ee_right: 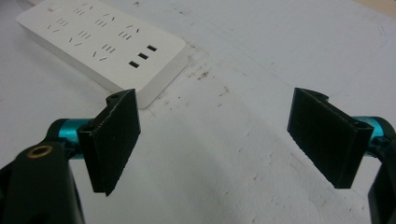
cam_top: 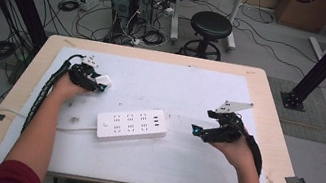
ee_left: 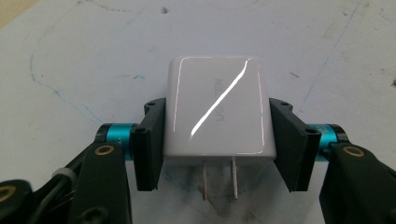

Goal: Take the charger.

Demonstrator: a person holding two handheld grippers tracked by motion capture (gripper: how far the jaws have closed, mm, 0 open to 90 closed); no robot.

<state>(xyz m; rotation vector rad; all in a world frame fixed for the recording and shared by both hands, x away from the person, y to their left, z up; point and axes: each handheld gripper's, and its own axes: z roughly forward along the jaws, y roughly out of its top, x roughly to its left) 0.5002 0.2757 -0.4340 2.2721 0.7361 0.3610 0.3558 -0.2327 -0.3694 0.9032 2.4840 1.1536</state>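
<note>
- We have the left claw (ee_left: 217,154) clenched on the charger (ee_left: 218,112), prongs facing back toward the hand, up-left of the power strip (cam_top: 132,124).
- Right claw (ee_right: 229,140) released, right of the strip.

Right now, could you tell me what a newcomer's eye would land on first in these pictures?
Probably the white charger, clamped between the pads of the left gripper at the table's left, its two prongs pointing back toward the camera. Next comes the white power strip lying mid-table on the white mat, its cord trailing off to the left. The right gripper hovers open and empty just to the strip's right.
</note>
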